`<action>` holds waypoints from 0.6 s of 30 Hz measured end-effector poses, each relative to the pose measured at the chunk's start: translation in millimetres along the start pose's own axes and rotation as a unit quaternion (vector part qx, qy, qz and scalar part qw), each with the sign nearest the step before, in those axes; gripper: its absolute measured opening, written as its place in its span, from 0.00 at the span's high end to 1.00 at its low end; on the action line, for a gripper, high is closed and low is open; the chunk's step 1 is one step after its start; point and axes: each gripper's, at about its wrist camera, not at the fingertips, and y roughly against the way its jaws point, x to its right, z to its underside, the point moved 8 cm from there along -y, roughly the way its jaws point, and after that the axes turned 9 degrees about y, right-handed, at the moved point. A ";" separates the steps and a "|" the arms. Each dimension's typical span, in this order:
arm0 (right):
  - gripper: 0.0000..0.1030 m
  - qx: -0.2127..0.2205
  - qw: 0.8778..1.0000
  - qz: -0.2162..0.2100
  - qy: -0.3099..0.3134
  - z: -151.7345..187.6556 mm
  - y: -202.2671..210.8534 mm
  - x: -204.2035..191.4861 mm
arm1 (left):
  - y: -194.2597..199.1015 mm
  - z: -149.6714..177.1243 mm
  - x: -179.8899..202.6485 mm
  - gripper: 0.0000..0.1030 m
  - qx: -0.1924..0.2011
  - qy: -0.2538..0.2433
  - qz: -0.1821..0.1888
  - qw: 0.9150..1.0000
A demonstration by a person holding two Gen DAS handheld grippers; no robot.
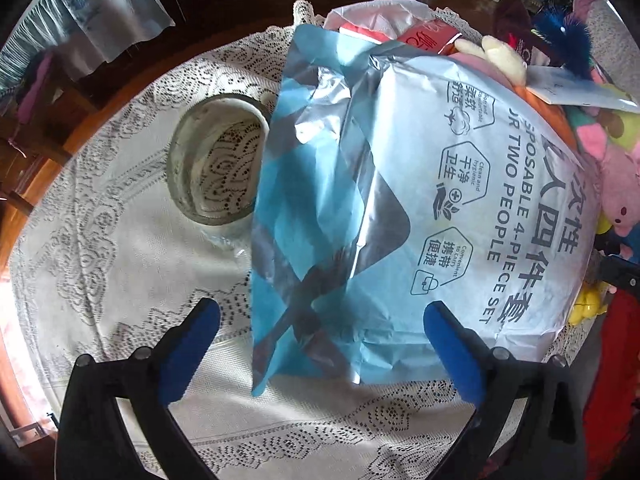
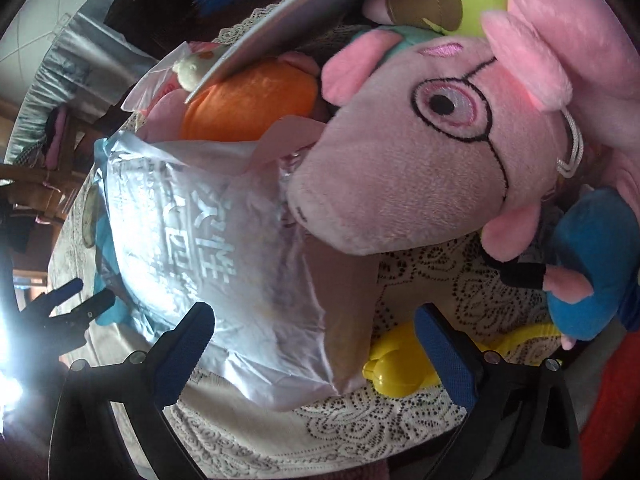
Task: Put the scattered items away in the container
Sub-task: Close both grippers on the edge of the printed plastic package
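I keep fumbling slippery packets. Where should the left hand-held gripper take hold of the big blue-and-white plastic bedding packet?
Probably at the packet's flat near edge, coming straight in from the near side. That edge lies thin on the white lace tablecloth, between the open left hand-held gripper's fingers; the middle bulges too wide.

A crumpled blue-and-white packet [image 1: 400,208] lies flat beside a pink pig plush [image 2: 420,152] and yellow toy [image 2: 396,368].

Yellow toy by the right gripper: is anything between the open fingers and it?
Nothing visible. The yellow toy lies on the lace cloth just ahead of the right gripper, beside the white package.
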 end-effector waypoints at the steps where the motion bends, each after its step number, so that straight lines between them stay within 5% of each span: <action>1: 0.01 0.000 1.000 -0.004 -0.002 0.0 -2.2 1.7 | -1.8 0.5 -0.3 0.00 0.002 0.002 0.002 1.000; 18: 0.01 0.017 1.000 -0.020 0.008 -18.1 -40.3 -20.5 | -27.1 -3.8 -2.2 0.00 0.013 0.016 0.040 0.999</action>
